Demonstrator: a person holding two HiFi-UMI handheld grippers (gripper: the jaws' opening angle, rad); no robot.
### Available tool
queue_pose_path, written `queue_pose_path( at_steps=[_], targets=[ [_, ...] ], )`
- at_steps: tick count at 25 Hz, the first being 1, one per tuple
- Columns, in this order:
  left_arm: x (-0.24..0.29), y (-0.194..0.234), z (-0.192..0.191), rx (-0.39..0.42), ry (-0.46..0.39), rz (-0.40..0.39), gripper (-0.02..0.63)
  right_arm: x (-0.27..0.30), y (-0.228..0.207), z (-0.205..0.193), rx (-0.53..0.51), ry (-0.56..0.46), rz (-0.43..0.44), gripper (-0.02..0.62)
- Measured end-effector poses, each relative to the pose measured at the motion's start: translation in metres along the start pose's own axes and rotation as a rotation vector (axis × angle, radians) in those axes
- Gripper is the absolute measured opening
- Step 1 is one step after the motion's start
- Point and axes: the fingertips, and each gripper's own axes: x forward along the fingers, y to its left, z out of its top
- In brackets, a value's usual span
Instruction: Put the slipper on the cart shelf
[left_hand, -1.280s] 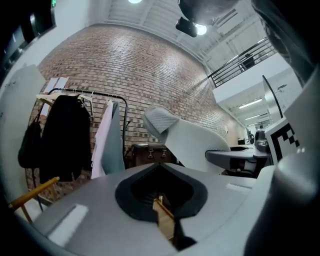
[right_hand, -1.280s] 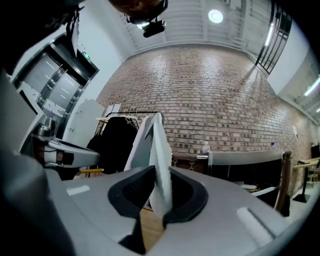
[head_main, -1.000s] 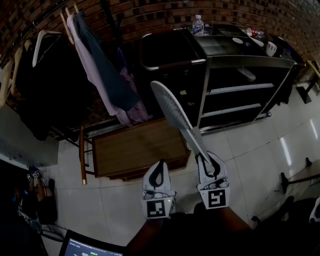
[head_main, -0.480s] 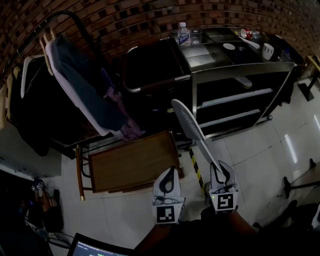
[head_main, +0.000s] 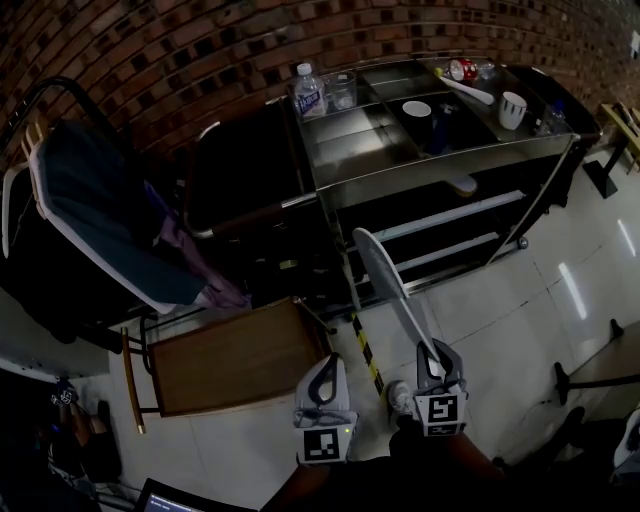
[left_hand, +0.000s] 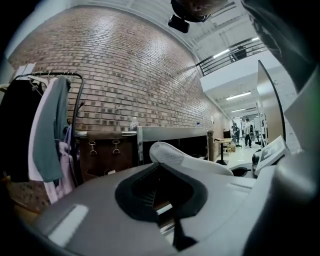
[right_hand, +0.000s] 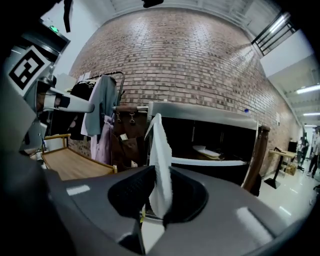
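A long white slipper (head_main: 388, 285) sticks out ahead of my right gripper (head_main: 433, 355), which is shut on its heel end; the sole stands on edge and points toward the metal cart (head_main: 440, 150). In the right gripper view the slipper (right_hand: 161, 162) rises between the jaws, in front of the cart's shelves (right_hand: 215, 162). Another white slipper (head_main: 462, 184) lies on the cart's upper shelf. My left gripper (head_main: 322, 365) hangs beside the right one, jaws together with nothing in them; its view shows the held slipper (left_hand: 192, 161) to the right.
A clothes rack with hanging garments (head_main: 95, 215) stands at the left, with a low wooden table (head_main: 230, 355) beneath. A black bag (head_main: 245, 160) sits beside the cart. A water bottle (head_main: 308, 92) and a cup (head_main: 513, 108) stand on the cart top. Striped tape (head_main: 365, 355) marks the floor.
The whole view has slid left and down, so the cart now lies straight ahead and nearer. Both grippers keep their pose; the slipper stays in the right one.
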Motion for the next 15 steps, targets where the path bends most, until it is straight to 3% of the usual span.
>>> queue_pose_path(
  at_steps=[15],
  targets=[
    [0.098, -0.03, 0.026, -0.014, -0.027, 0.047, 0.011, 0.098, -0.084, 0.006, -0.046, 0.064, 0.086, 0.06]
  ],
)
